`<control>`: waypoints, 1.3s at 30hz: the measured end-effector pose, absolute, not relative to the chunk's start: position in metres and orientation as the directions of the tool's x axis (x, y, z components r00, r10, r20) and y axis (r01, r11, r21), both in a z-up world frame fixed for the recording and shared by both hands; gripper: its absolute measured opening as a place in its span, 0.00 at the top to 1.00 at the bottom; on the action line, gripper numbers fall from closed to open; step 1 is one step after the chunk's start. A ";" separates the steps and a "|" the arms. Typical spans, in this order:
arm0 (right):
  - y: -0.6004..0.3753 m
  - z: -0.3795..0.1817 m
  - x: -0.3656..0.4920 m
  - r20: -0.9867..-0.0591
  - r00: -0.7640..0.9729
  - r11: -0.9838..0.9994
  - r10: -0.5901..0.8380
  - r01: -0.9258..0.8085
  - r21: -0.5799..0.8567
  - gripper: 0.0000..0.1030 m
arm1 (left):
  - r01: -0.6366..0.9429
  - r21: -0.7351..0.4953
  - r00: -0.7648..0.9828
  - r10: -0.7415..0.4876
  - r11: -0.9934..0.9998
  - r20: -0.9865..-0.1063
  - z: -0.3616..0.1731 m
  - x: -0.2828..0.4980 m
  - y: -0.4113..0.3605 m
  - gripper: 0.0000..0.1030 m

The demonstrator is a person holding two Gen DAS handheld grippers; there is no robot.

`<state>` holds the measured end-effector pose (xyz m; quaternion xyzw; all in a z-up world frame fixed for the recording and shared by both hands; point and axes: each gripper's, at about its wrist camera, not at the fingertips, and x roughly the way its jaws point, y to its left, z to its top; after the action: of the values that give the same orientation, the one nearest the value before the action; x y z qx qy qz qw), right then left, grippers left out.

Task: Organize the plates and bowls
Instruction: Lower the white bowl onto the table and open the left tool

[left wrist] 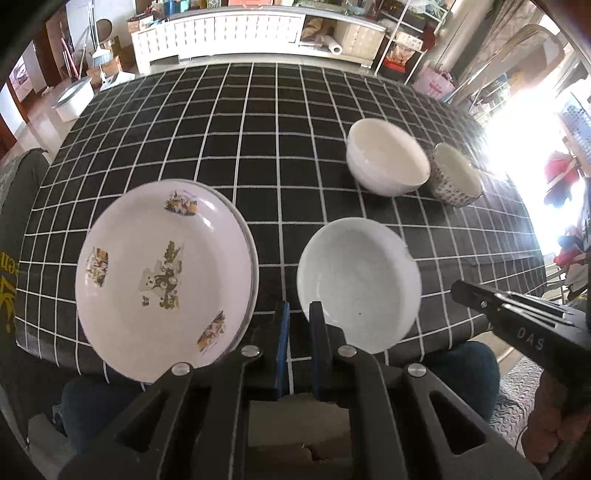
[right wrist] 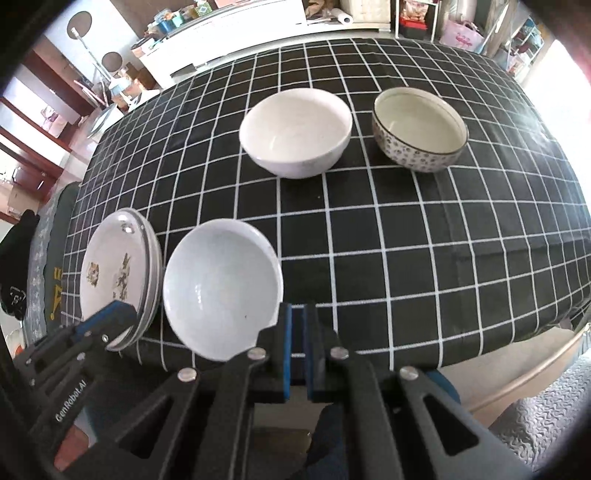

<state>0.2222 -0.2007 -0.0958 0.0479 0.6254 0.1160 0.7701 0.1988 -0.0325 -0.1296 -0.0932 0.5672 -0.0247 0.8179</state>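
Observation:
A stack of white plates with cartoon prints [left wrist: 162, 277] lies at the table's near left; it also shows in the right wrist view [right wrist: 118, 273]. A white shallow bowl [left wrist: 358, 280] sits beside it, also seen from the right wrist [right wrist: 221, 284]. Farther back stand a plain white bowl [left wrist: 388, 160] [right wrist: 295, 133] and a patterned bowl [left wrist: 456, 175] [right wrist: 419, 129]. My left gripper [left wrist: 297, 314] is nearly shut and empty, above the near edge between plates and shallow bowl. My right gripper [right wrist: 297, 317] is nearly shut and empty, just right of the shallow bowl.
The table has a black cloth with a white grid [left wrist: 258, 147]. A white cabinet [left wrist: 229, 33] stands beyond the far edge. Shelves and bags [left wrist: 436, 81] crowd the far right. A white bin [left wrist: 74, 98] sits on the floor at the far left.

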 end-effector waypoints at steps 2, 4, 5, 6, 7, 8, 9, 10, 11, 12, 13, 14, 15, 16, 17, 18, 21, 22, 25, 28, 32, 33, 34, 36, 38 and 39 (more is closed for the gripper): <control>-0.202 -0.090 0.222 -0.949 0.195 0.966 0.247 -0.122 0.226 0.92 | -0.057 -0.178 0.362 -0.146 0.982 -0.921 -0.123 0.197 -0.035 0.92; -0.203 -0.083 0.221 -0.945 0.194 0.961 0.263 -0.137 0.239 0.91 | -0.062 -0.173 0.369 -0.139 0.983 -0.919 -0.116 0.196 -0.037 0.91; -0.204 -0.079 0.222 -0.944 0.192 0.958 0.270 -0.149 0.244 0.90 | -0.072 -0.171 0.369 -0.134 0.983 -0.920 -0.113 0.197 -0.036 0.88; -0.205 -0.075 0.223 -0.945 0.191 0.958 0.266 -0.158 0.238 0.86 | -0.073 -0.175 0.370 -0.136 0.982 -0.919 -0.108 0.197 -0.036 0.87; -0.205 -0.072 0.223 -0.946 0.192 0.960 0.260 -0.161 0.231 0.81 | -0.068 -0.176 0.372 -0.139 0.982 -0.918 -0.105 0.198 -0.037 0.86; -0.207 -0.067 0.224 -0.946 0.199 0.961 0.256 -0.162 0.225 0.79 | -0.063 -0.172 0.379 -0.136 0.983 -0.916 -0.100 0.200 -0.037 0.86; -0.208 -0.063 0.225 -0.944 0.206 0.961 0.257 -0.162 0.226 0.76 | -0.060 -0.164 0.389 -0.128 0.985 -0.912 -0.094 0.201 -0.038 0.86; -0.210 -0.058 0.227 -0.942 0.215 0.960 0.259 -0.162 0.227 0.73 | -0.055 -0.159 0.397 -0.125 0.986 -0.909 -0.089 0.202 -0.039 0.84; -0.211 -0.053 0.229 -0.940 0.221 0.960 0.262 -0.161 0.230 0.72 | -0.053 -0.158 0.402 -0.124 0.986 -0.907 -0.085 0.204 -0.041 0.81; -0.213 -0.049 0.231 -0.937 0.226 0.959 0.266 -0.162 0.233 0.72 | -0.048 -0.158 0.407 -0.125 0.986 -0.905 -0.080 0.207 -0.042 0.81; -0.214 -0.044 0.234 -0.934 0.233 0.957 0.272 -0.163 0.238 0.71 | -0.040 -0.158 0.409 -0.128 0.987 -0.904 -0.076 0.210 -0.045 0.80; -0.215 -0.040 0.236 -0.932 0.240 0.957 0.274 -0.163 0.239 0.71 | -0.035 -0.158 0.410 -0.130 0.987 -0.903 -0.073 0.212 -0.047 0.80; -0.216 -0.037 0.239 -0.930 0.247 0.957 0.274 -0.165 0.238 0.71 | -0.028 -0.158 0.412 -0.133 0.987 -0.901 -0.069 0.216 -0.050 0.80; -0.216 -0.033 0.242 -0.928 0.252 0.957 0.275 -0.168 0.238 0.71 | -0.019 -0.160 0.415 -0.138 0.987 -0.899 -0.064 0.220 -0.053 0.80; -0.216 -0.030 0.244 -0.926 0.256 0.956 0.277 -0.171 0.238 0.71 | -0.013 -0.163 0.417 -0.143 0.987 -0.898 -0.060 0.222 -0.055 0.77; -0.217 -0.028 0.248 -0.925 0.256 0.955 0.279 -0.172 0.241 0.71 | -0.009 -0.164 0.419 -0.146 0.986 -0.896 -0.058 0.226 -0.057 0.76; -0.217 -0.025 0.258 -0.926 0.248 0.953 0.285 -0.174 0.247 0.71 | 0.011 -0.161 0.421 -0.150 0.987 -0.894 -0.049 0.235 -0.066 0.76; -0.217 -0.024 0.261 -0.926 0.249 0.954 0.283 -0.176 0.244 0.71 | 0.016 -0.160 0.419 -0.152 0.987 -0.895 -0.047 0.239 -0.069 0.76; -0.217 -0.026 0.273 -0.927 0.249 0.954 0.282 -0.176 0.243 0.71 | 0.029 -0.158 0.413 -0.156 0.987 -0.897 -0.043 0.252 -0.074 0.76; -0.220 -0.030 0.287 -0.927 0.236 0.953 0.291 -0.162 0.258 0.71 | 0.030 -0.166 0.394 -0.164 0.986 -0.904 -0.044 0.266 -0.075 0.76; -0.221 -0.041 0.307 -0.929 0.210 0.949 0.303 -0.157 0.274 0.71 | 0.027 -0.163 0.366 -0.162 0.986 -0.916 -0.051 0.287 -0.077 0.76; -0.221 -0.044 0.313 -0.930 0.204 0.948 0.306 -0.157 0.278 0.71 | 0.027 -0.162 0.360 -0.160 0.986 -0.919 -0.054 0.293 -0.078 0.76; -0.221 -0.045 0.317 -0.932 0.203 0.949 0.301 -0.158 0.272 0.71 | 0.028 -0.154 0.355 -0.154 0.988 -0.922 -0.057 0.300 -0.078 0.76; -0.220 -0.047 0.325 -0.936 0.219 0.956 0.275 -0.166 0.242 0.71 | 0.021 -0.165 0.349 -0.162 0.986 -0.923 -0.061 0.311 -0.078 0.76; -0.220 -0.053 0.336 -0.937 0.208 0.954 0.279 -0.169 0.247 0.71 | 0.010 -0.185 0.326 -0.178 0.983 -0.928 -0.069 0.323 -0.076 0.76; -0.221 -0.056 0.341 -0.938 0.195 0.952 0.287 -0.164 0.257 0.71 | 0.004 -0.187 0.321 -0.178 0.982 -0.930 -0.072 0.328 -0.075 0.76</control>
<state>0.3410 -0.2205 -0.0559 0.0496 0.6172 0.1460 0.7715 0.3284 -0.0753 -0.0719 -0.0751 0.5798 -0.0563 0.8093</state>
